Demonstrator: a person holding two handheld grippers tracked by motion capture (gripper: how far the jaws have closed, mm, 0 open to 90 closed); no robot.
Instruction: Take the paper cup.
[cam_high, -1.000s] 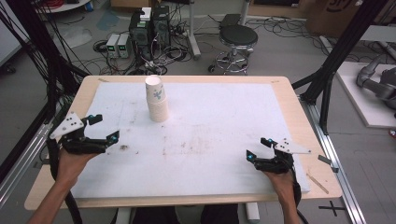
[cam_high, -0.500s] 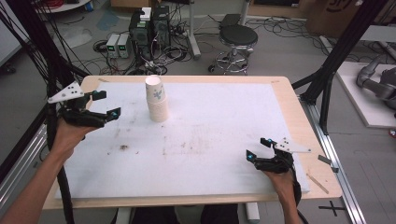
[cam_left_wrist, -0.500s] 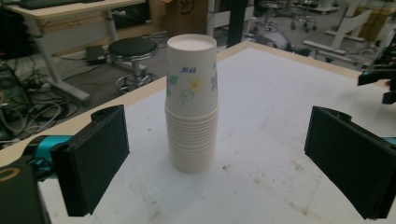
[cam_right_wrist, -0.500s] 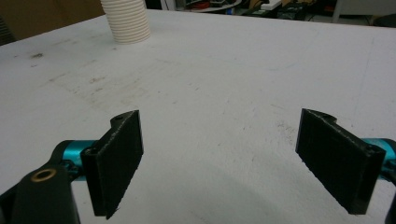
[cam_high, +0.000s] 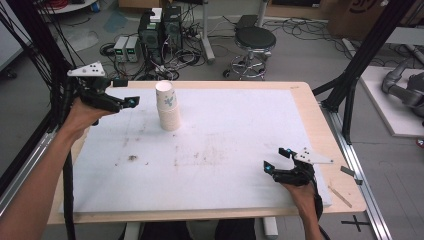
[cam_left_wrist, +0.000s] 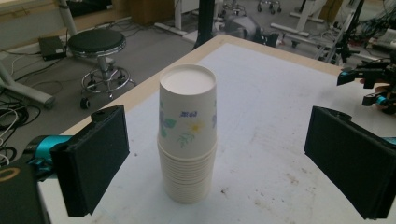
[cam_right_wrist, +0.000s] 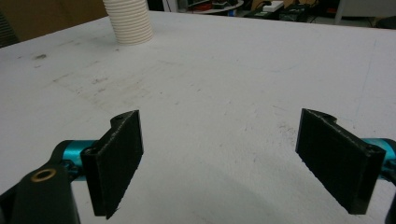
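Note:
A stack of white paper cups (cam_high: 168, 107) stands upside down on the far left part of the white table sheet (cam_high: 240, 125); the top cup has a flower print. My left gripper (cam_high: 127, 92) hovers open just left of the stack, at the height of its top, apart from it. In the left gripper view the stack (cam_left_wrist: 188, 135) stands ahead of the wide black jaws of that gripper (cam_left_wrist: 217, 140), which do not touch it. My right gripper (cam_high: 275, 159) rests open near the front right, with bare sheet between its jaws (cam_right_wrist: 219, 154). The stack's base (cam_right_wrist: 128, 21) shows far off.
A wooden table edge (cam_high: 320, 125) frames the sheet. A small stick (cam_high: 340, 196) lies at the right front corner. Beyond the table stand a stool (cam_high: 255, 42), computer boxes (cam_high: 160, 27) with cables, and black frame posts (cam_high: 350, 85) on both sides.
My left gripper has lifted off the sheet and moved away from the front and right, toward the cup stack, still open. The right gripper has stayed put.

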